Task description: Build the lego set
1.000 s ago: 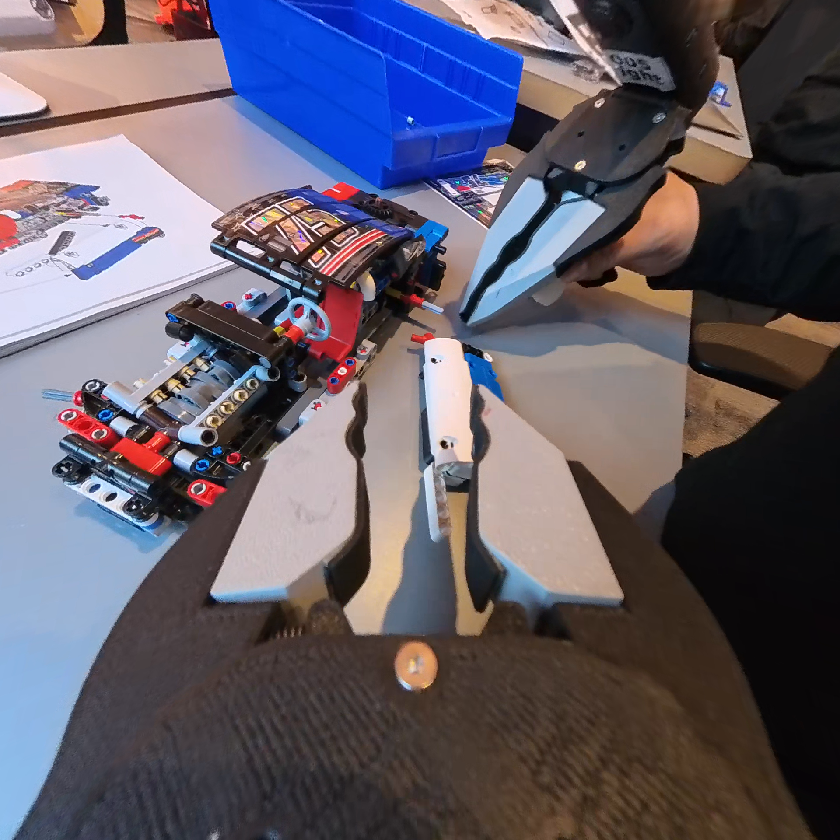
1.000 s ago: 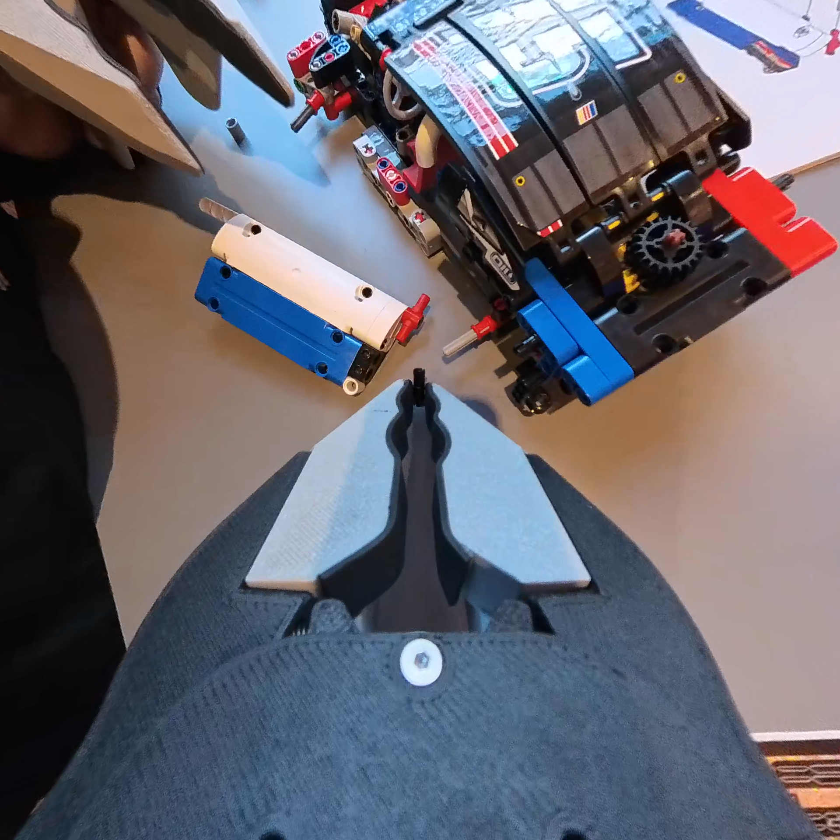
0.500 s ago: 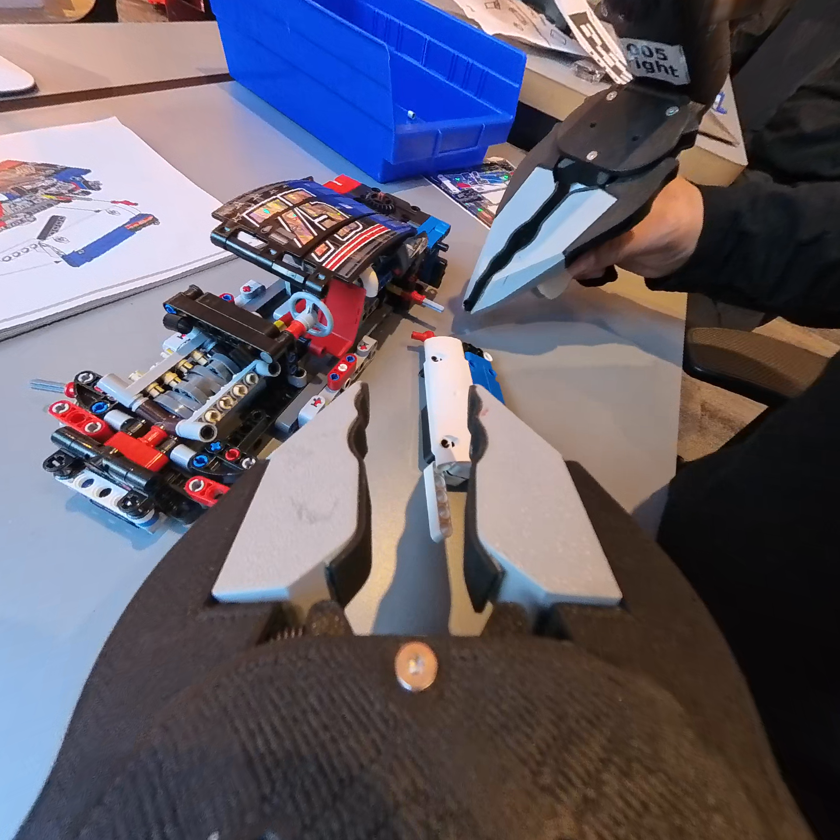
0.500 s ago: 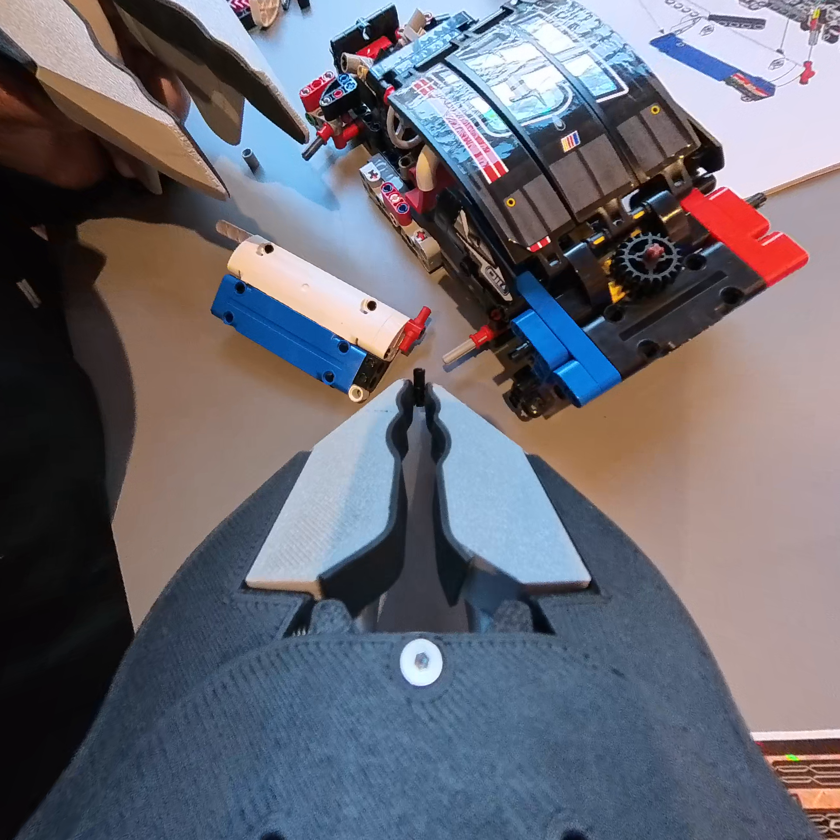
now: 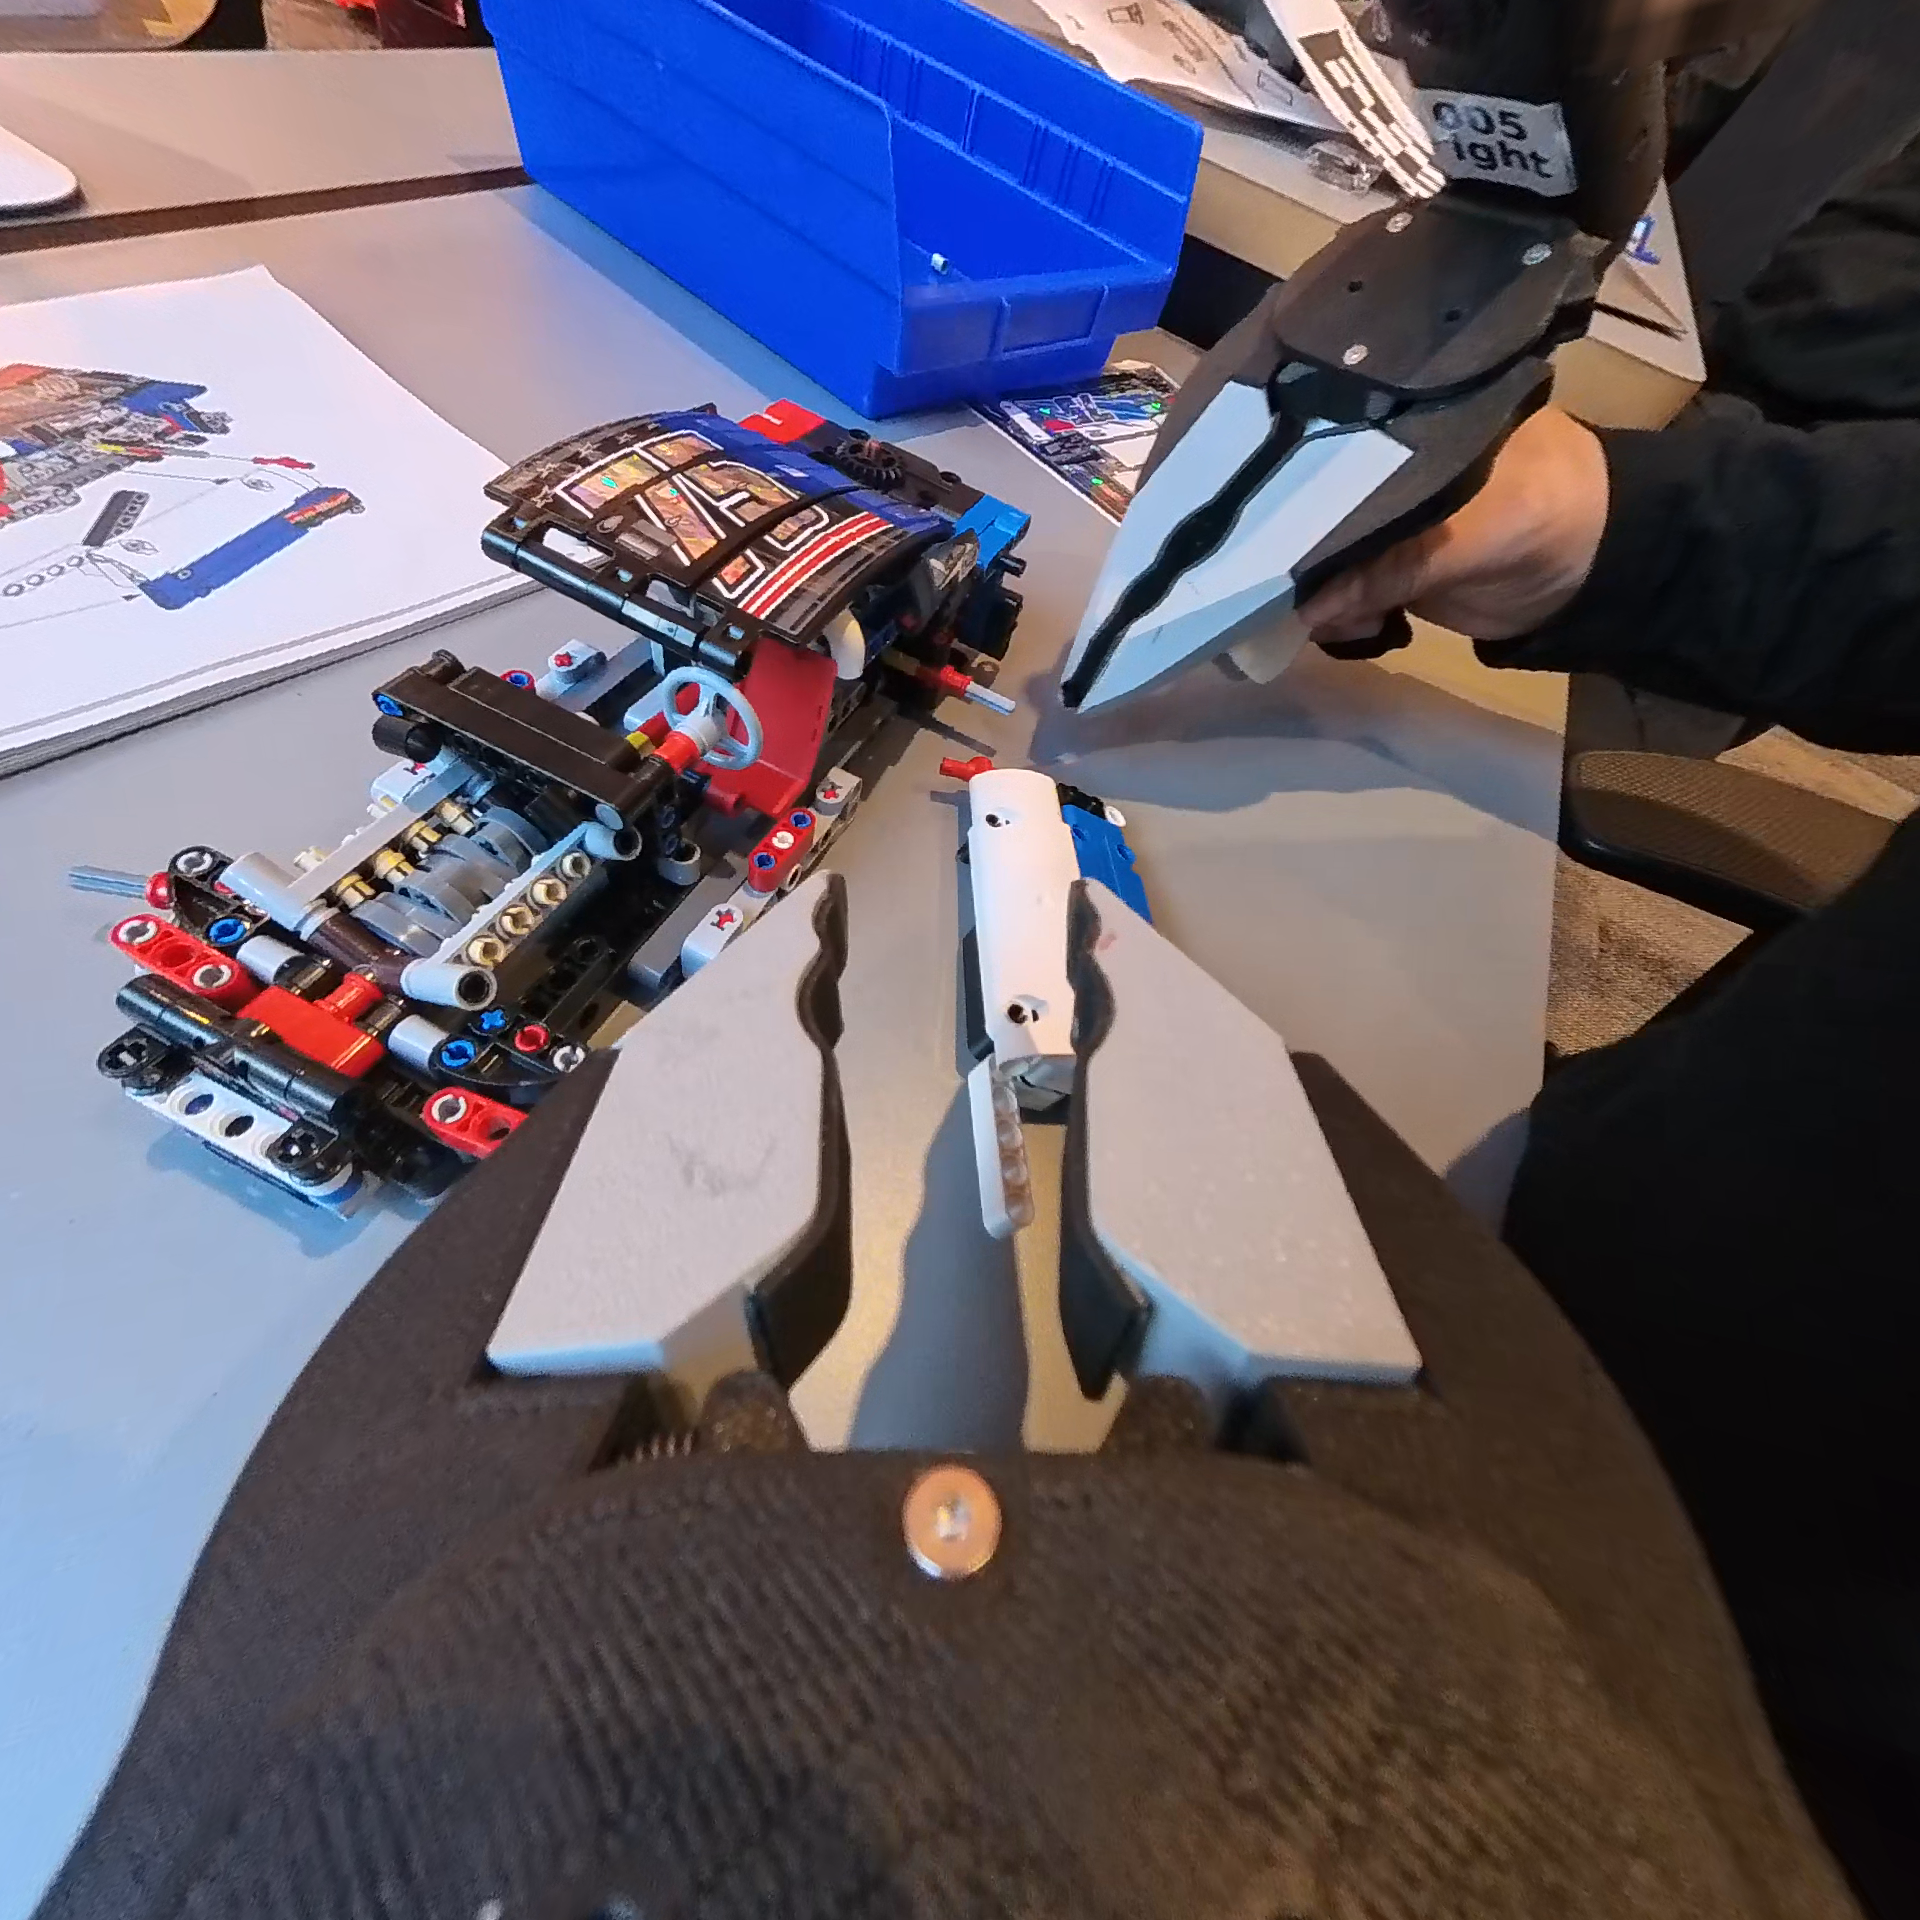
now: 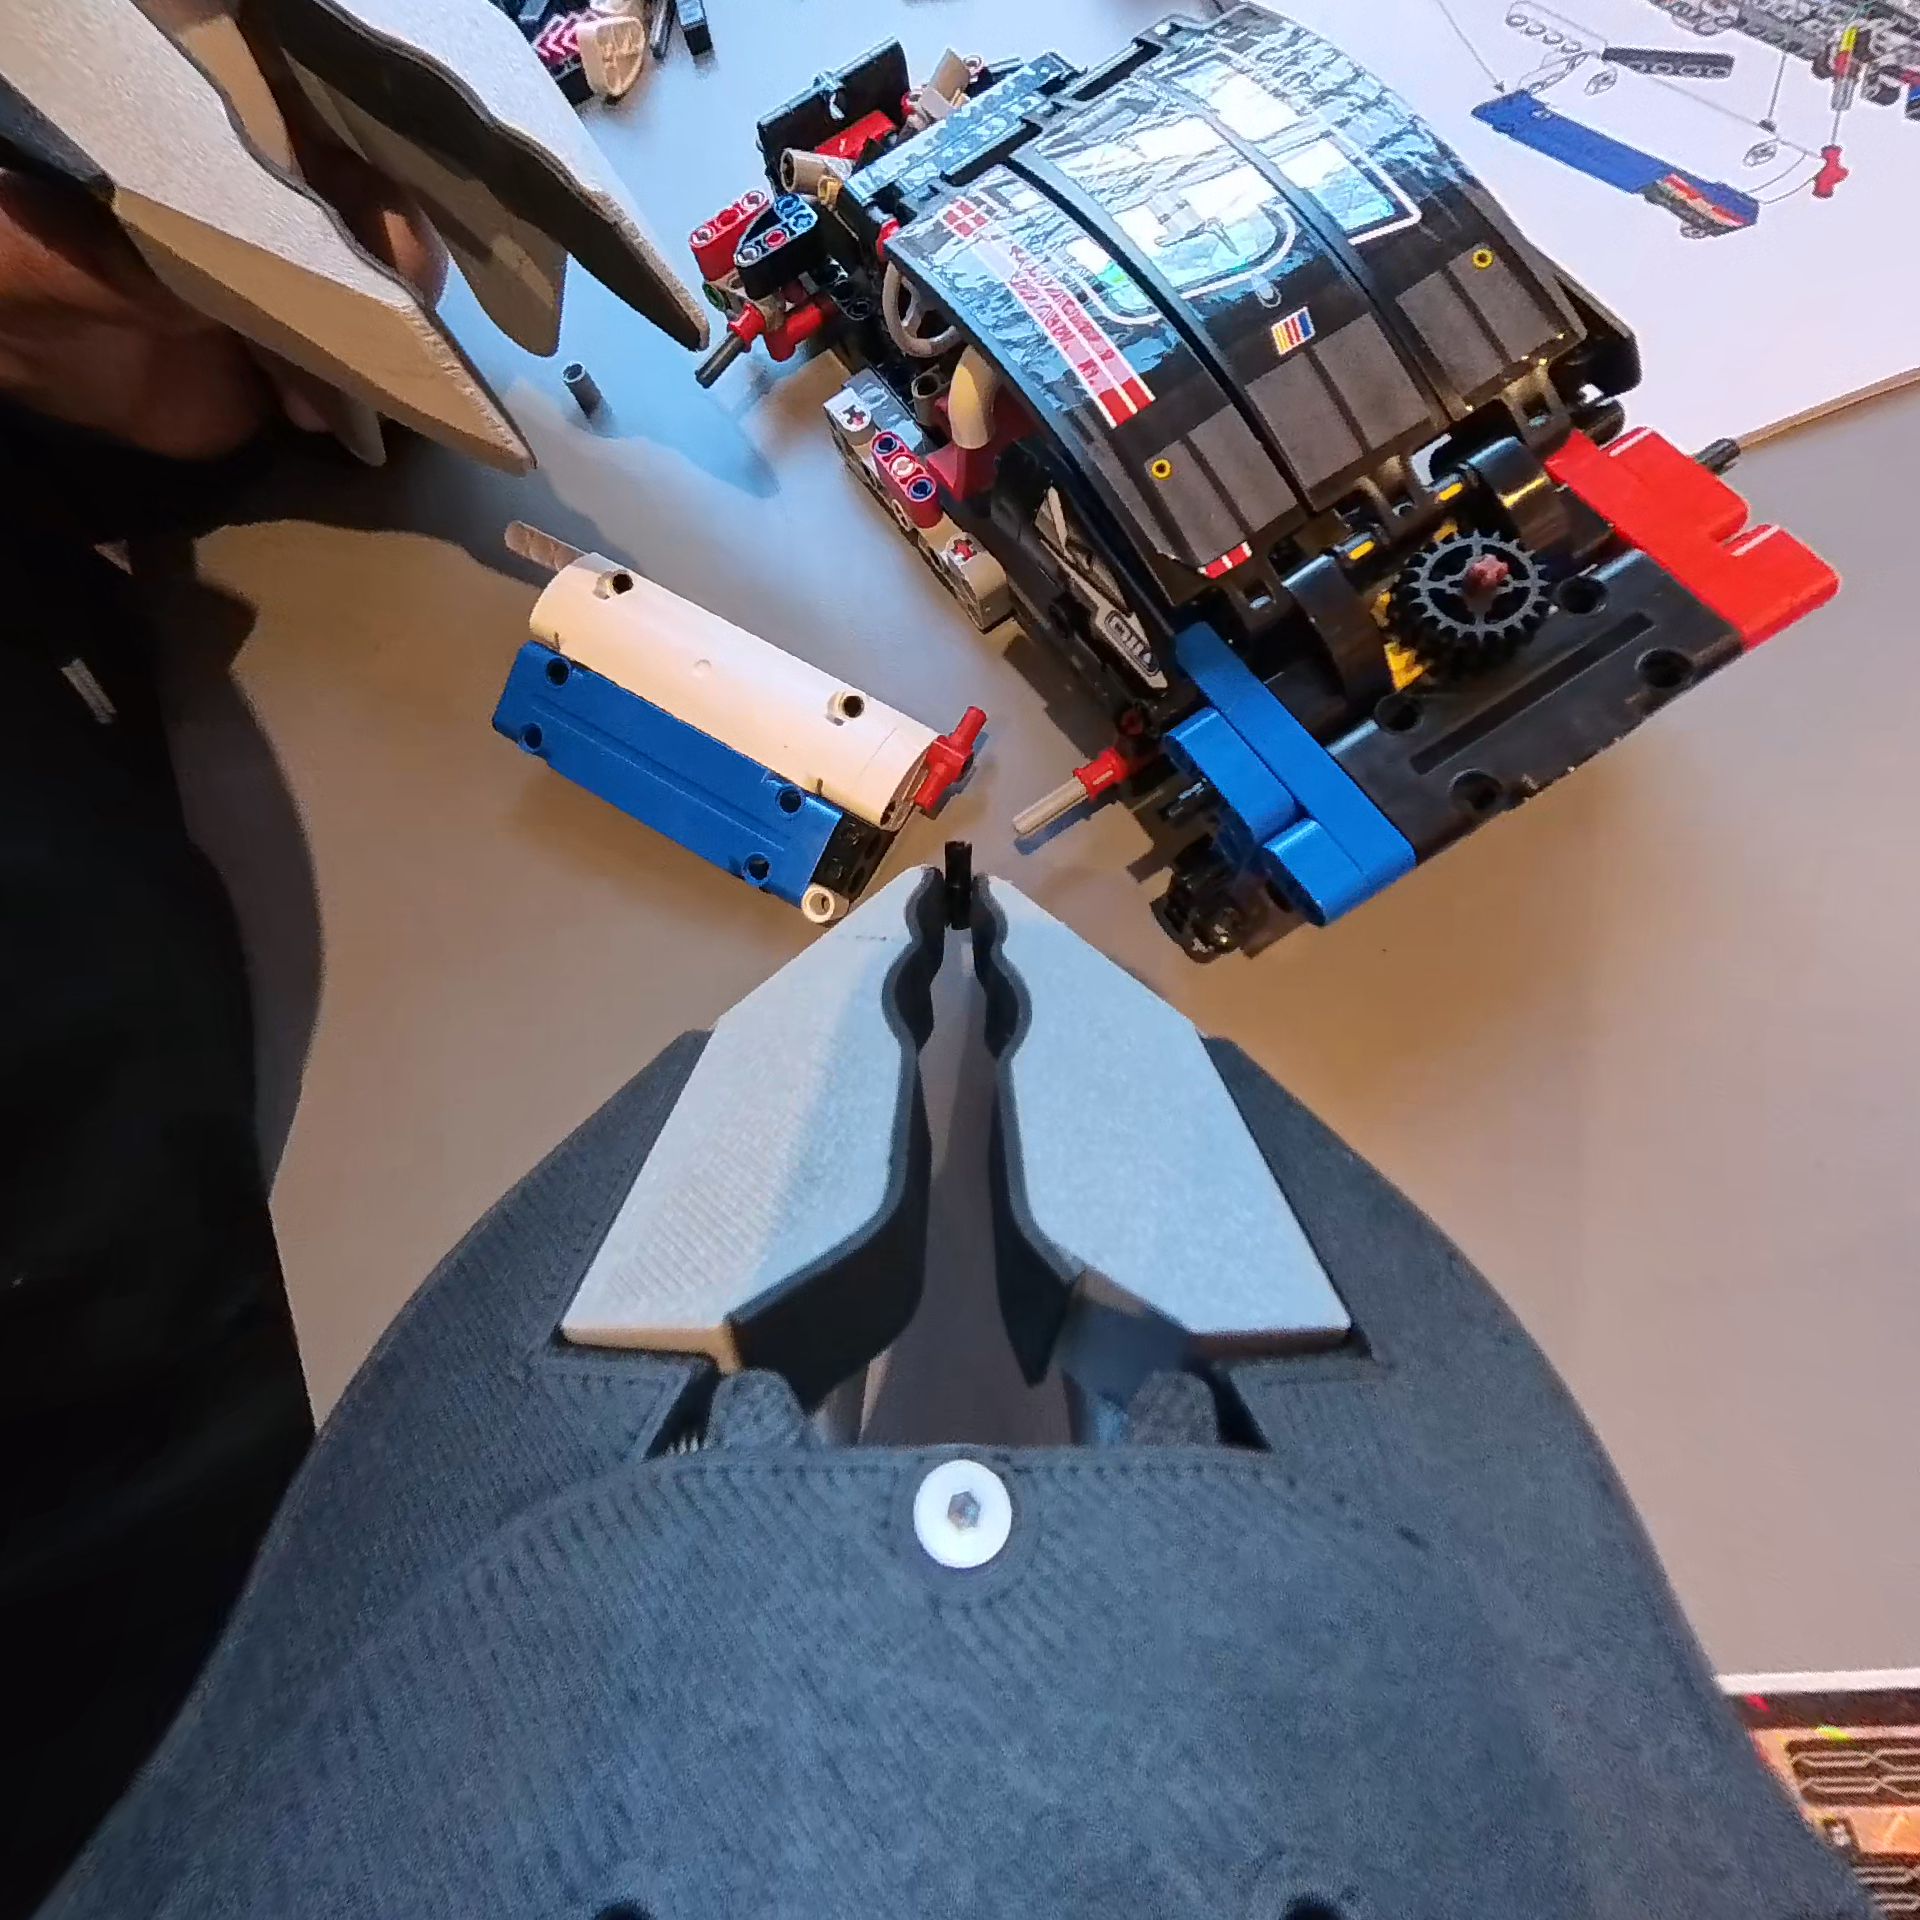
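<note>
The partly built lego car (image 5: 582,790) lies on the grey table, with a black stickered roof and an open engine bay. It also shows in the right wrist view (image 6: 1247,416). A white and blue panel piece (image 5: 1013,914) lies beside the car and shows in the right wrist view too (image 6: 717,727). My left gripper (image 5: 951,904) is open, low over the table, with the panel piece against its right finger. My right gripper (image 6: 956,896) is shut on a small black pin (image 6: 956,873), just in front of the panel piece's red-pin end.
A blue bin (image 5: 883,187) stands behind the car. An instruction booklet (image 5: 208,520) lies at the left. A sticker sheet (image 5: 1081,436) lies near the bin. A small grey bush (image 6: 582,390) and loose parts (image 6: 623,42) lie near the car's front. The table edge (image 5: 1558,831) is close on the right. My hands' fingertips stand some 12 cm from each other.
Both grippers have drifted only slightly. The right gripper still holds the black pin. The left stays open at the panel piece.
</note>
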The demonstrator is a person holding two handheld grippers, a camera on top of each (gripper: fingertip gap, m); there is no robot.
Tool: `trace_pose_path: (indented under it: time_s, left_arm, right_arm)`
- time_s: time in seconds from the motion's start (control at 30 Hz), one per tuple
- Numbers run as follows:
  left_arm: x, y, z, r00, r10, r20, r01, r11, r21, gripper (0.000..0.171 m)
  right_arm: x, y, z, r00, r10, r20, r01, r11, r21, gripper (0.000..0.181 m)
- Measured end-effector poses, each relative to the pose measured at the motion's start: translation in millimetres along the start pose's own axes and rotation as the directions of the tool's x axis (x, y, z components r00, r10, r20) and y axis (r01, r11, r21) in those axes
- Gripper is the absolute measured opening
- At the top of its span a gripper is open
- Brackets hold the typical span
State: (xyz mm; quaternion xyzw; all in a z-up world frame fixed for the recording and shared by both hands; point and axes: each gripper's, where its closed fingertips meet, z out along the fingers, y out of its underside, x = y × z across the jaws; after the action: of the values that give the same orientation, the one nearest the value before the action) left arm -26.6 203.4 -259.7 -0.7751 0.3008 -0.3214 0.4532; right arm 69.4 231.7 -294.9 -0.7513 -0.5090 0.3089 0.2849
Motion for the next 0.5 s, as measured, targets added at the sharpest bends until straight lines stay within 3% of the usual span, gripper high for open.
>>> trace_pose_path:
  time_s: [0.27, 0.5]
  left_arm:
    - [4, -3, -1, 1.000, 0.031, -0.008, -0.030, 0.999, 0.022, 0.039]
    - [23, -8, 2, 0.984, 0.172, -0.053, -0.169, 0.984, 0.055, 0.046]
  right_arm:
    - [-10, -15, -7, 0.999, 0.023, 0.034, -0.026, 0.994, 0.103, 0.002]
    - [-21, -17, -14, 0.998, 0.010, 0.058, -0.019, 0.985, 0.170, 0.002]
